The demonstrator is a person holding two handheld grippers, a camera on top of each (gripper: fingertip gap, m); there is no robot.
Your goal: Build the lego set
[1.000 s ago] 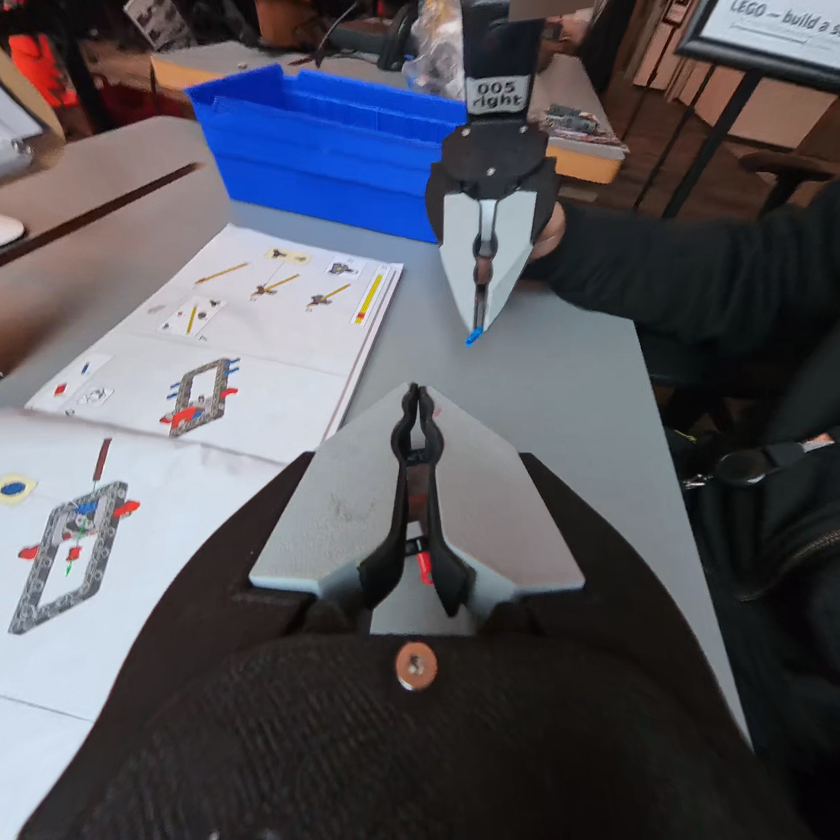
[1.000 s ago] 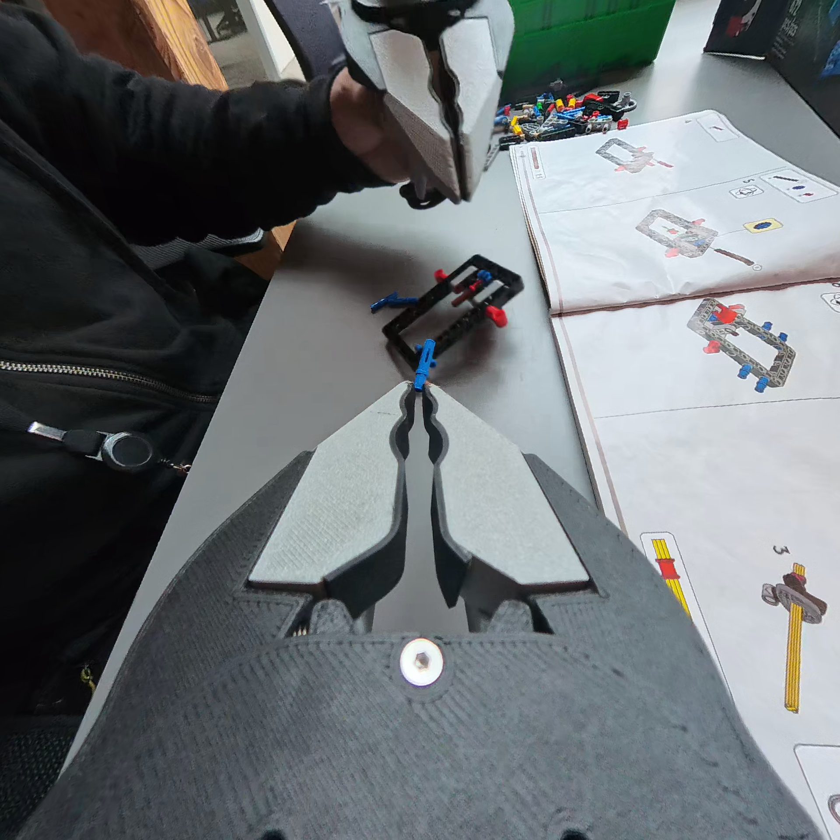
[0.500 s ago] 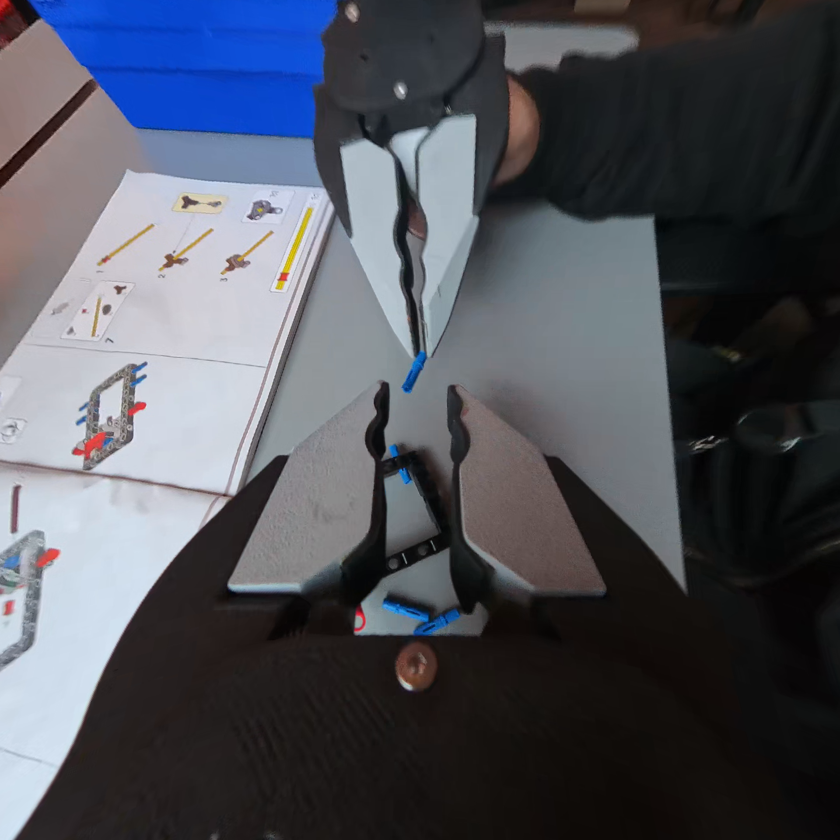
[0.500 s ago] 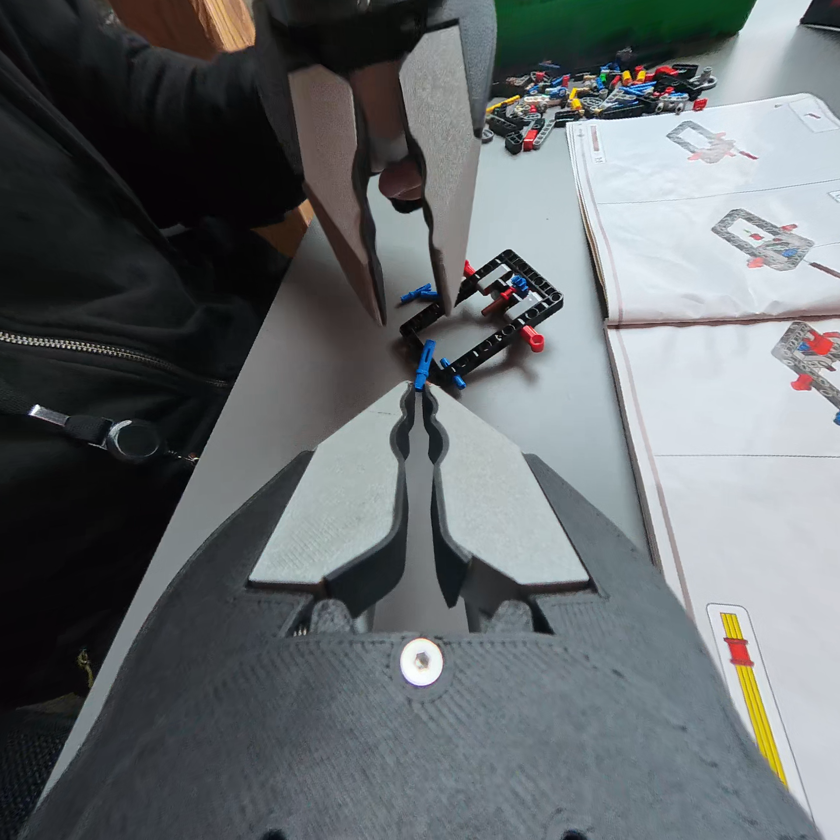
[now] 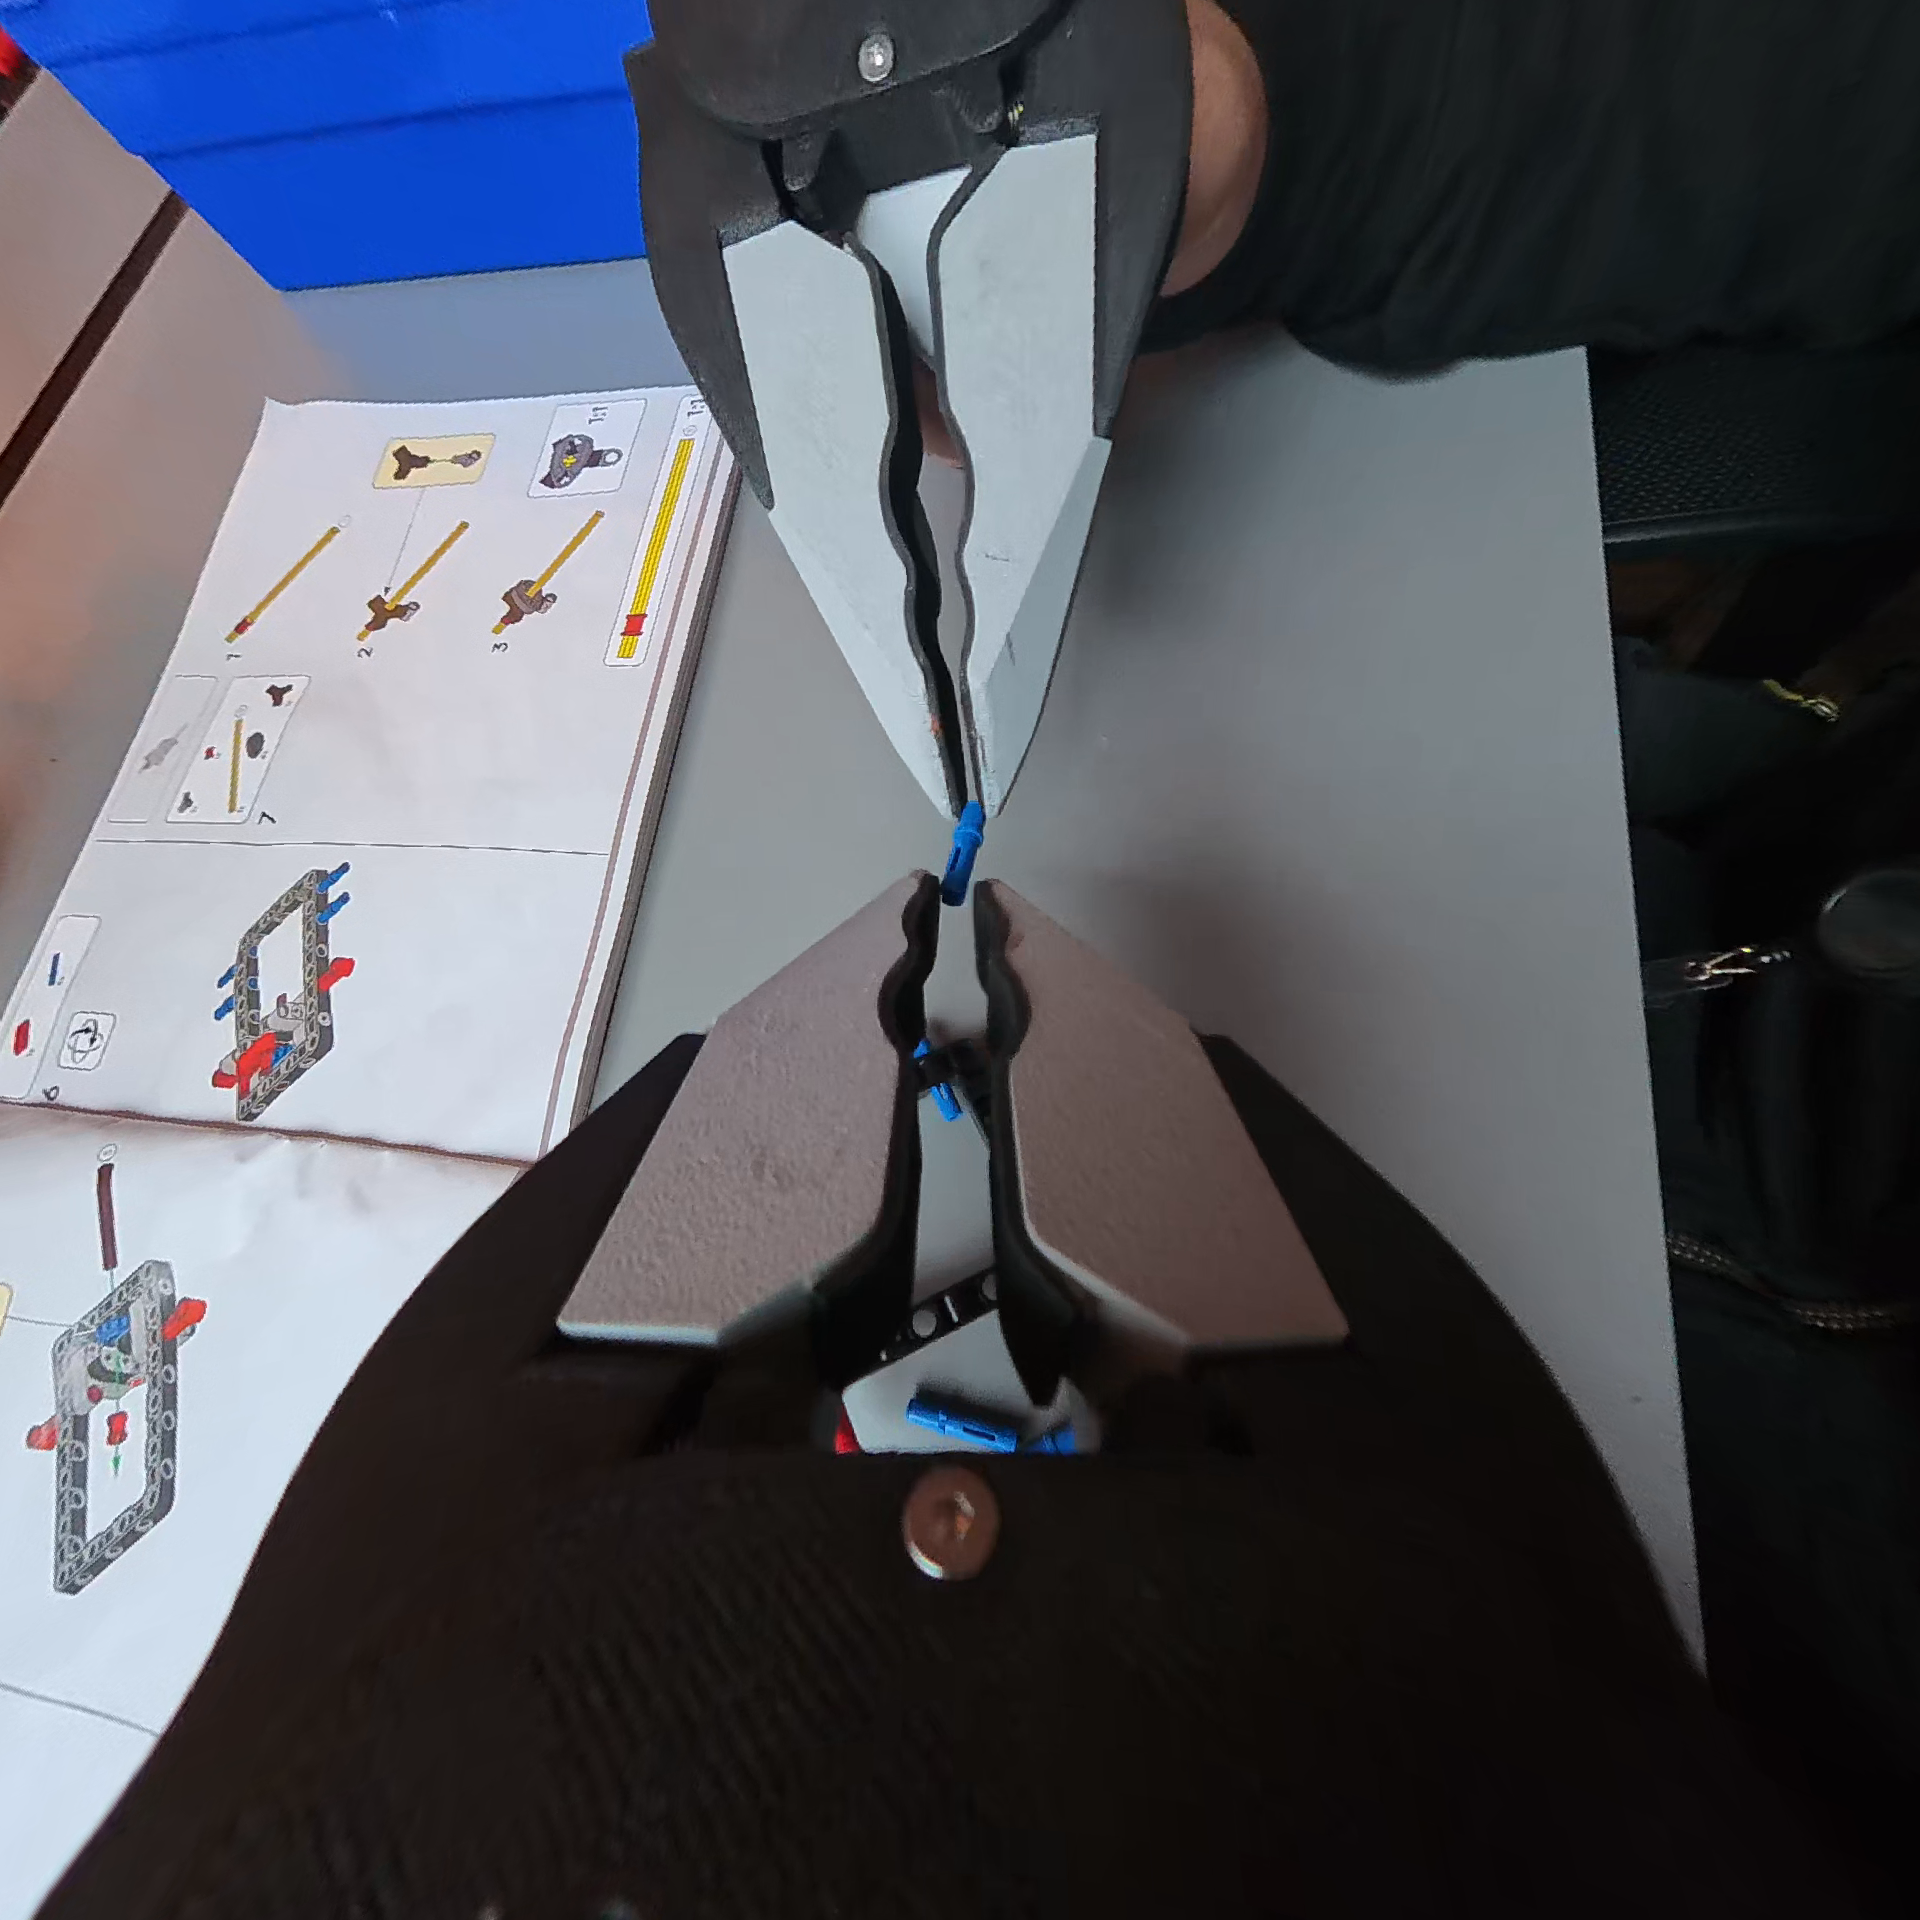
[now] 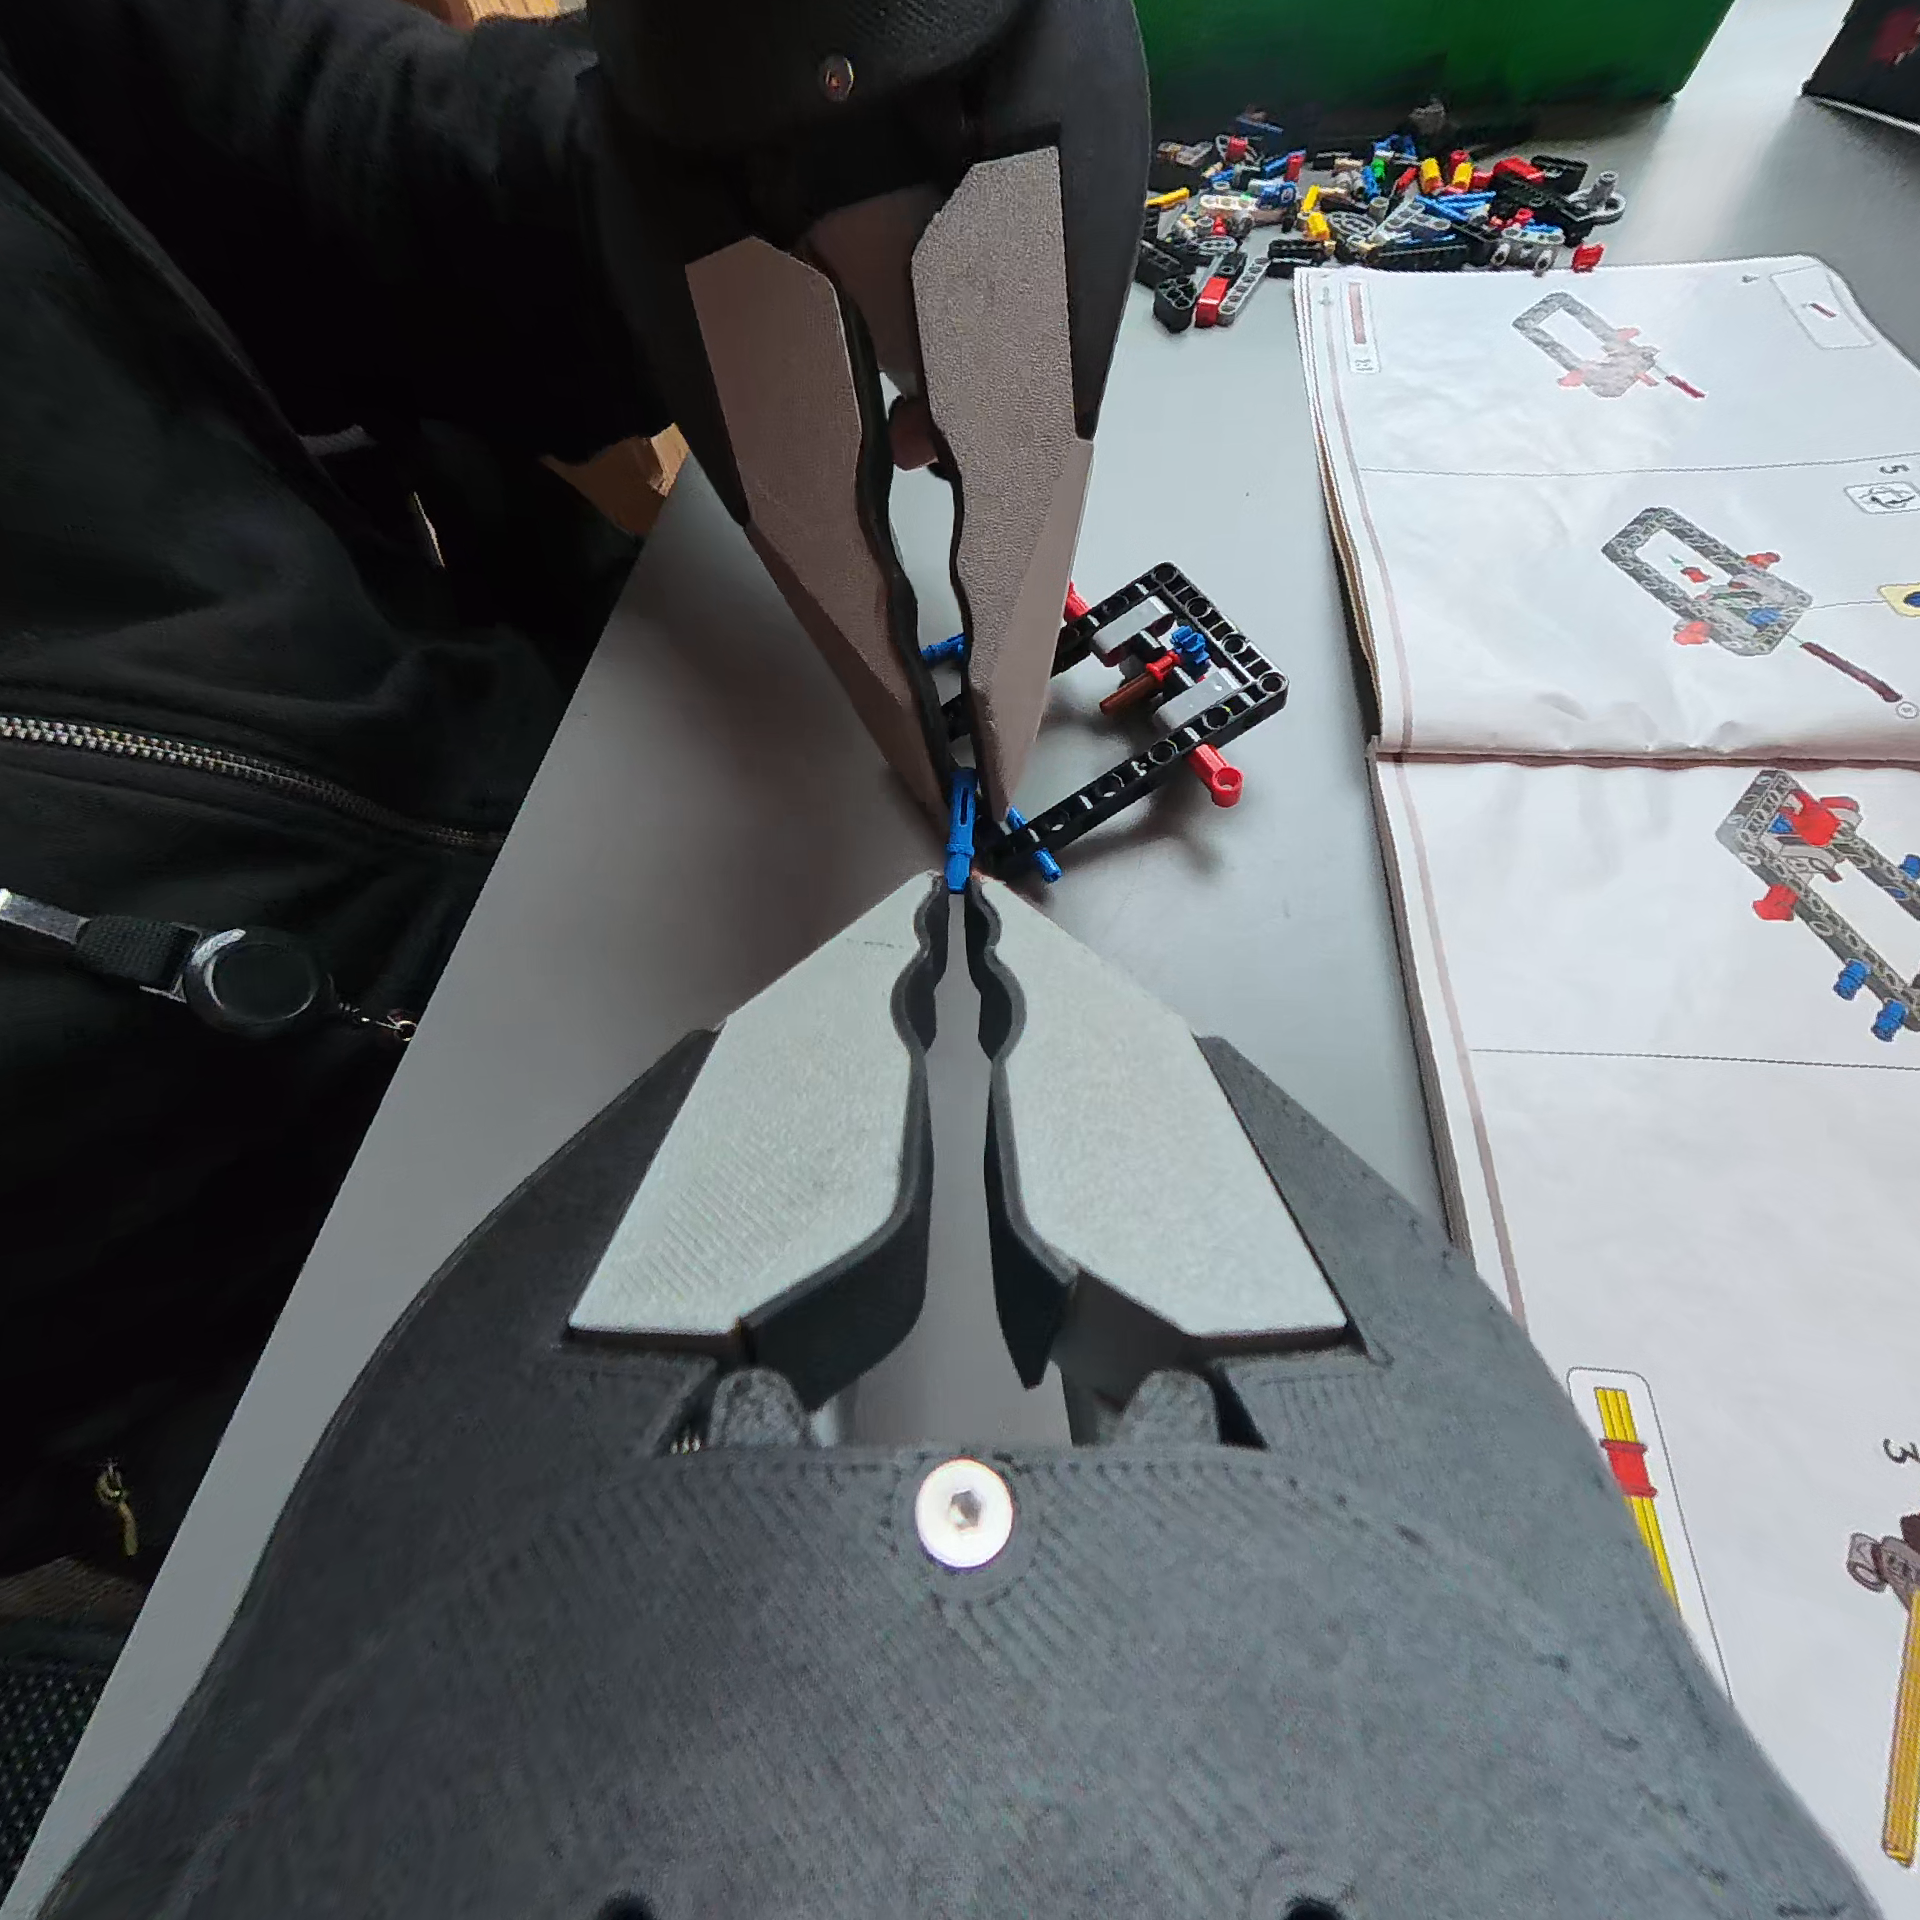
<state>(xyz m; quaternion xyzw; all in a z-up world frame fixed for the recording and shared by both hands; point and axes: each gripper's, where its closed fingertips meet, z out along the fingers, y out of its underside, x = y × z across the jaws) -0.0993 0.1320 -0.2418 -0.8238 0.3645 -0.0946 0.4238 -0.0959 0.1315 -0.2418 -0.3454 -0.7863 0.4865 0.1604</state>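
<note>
A small blue pin (image 5: 964, 847) hangs above the grey table between both grippers, tip to tip. My right gripper (image 6: 956, 899) is shut on one end of it. It shows from above in the left wrist view (image 5: 971, 808). My left gripper (image 5: 956, 894) has its jaws drawn in to a narrow gap on the pin's other end (image 6: 961, 805). It also shows in the right wrist view (image 6: 971, 816). The black rectangular frame (image 6: 1164, 717) with red and blue pins lies on the table just behind. It is partly hidden under my left fingers (image 5: 940, 1320). Loose blue pins (image 5: 956, 1418) lie beside it.
The open instruction booklet (image 6: 1662, 935) lies beside the frame, also in the left wrist view (image 5: 416, 727). A pile of loose pieces (image 6: 1371, 218) sits before a green bin (image 6: 1403, 42). A blue bin (image 5: 364, 135) stands at the far end. The person's black jacket (image 6: 208, 623) lines the table edge. Less than 4 cm separates the two grippers' tips.
My left gripper came down from above the table, opened, then closed its jaws around the free end of the pin. My right gripper moved in closer, still holding the pin.
</note>
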